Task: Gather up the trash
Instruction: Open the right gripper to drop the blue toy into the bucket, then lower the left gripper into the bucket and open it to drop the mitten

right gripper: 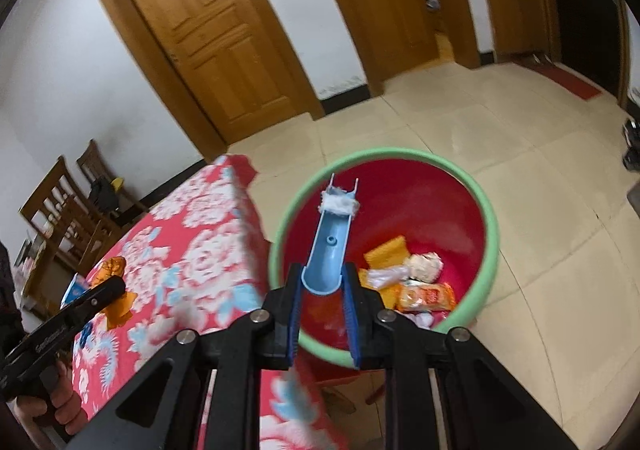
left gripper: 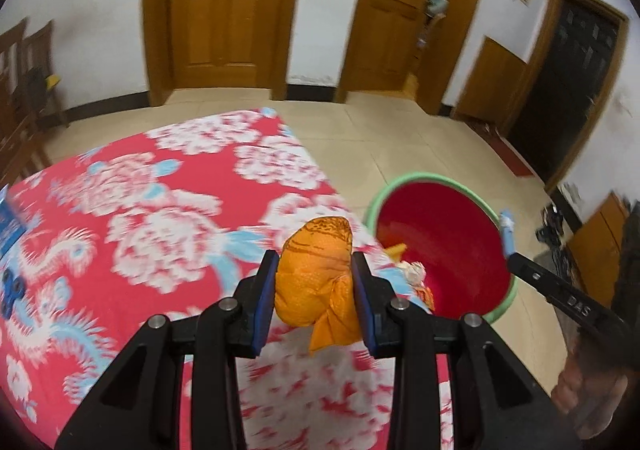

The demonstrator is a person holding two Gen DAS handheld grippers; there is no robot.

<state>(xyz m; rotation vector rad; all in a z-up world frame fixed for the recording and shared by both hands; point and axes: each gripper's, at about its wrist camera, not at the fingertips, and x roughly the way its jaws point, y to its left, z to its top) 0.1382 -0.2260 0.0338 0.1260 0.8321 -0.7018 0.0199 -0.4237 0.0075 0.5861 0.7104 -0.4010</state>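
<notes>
On the far left of the desk (left gripper: 120, 290), at its edge, lies a blue packet (left gripper: 10, 226), well away from the bin (left gripper: 440, 250). The desk wears a red cloth (right gripper: 192, 250) with white and blue flowers, and wooden chairs (right gripper: 68, 210) stand beyond its far-left side, far from the bin. The left gripper (left gripper: 316, 282) is clamped on an orange wrapper (left gripper: 316, 270), its blue pads (left gripper: 266, 302) pressing both sides of the crumpled bundle; it hangs over the desk's corner, just beside the bin's rim and not yet over the opening. In the right wrist view a hand (right gripper: 60, 398) grips this gripper's handle at the left edge of the picture, well left of the bin. The bin stands on the tiled floor (right gripper: 520, 154) against the desk's right side, red inside with a green rim. The right gripper (right gripper: 322, 282) is clamped on a light blue plastic piece (right gripper: 328, 246), a trough-shaped strip with a wad of white fluff (right gripper: 338, 204) near its forked far end; the strip is over the bin's opening. At the bottom of the bin, on its right half, lie orange and yellow wrappers (right gripper: 426, 296) and white crumpled paper (right gripper: 424, 266). Behind the bin, two wooden doors (right gripper: 224, 50) stand in the white wall.
</notes>
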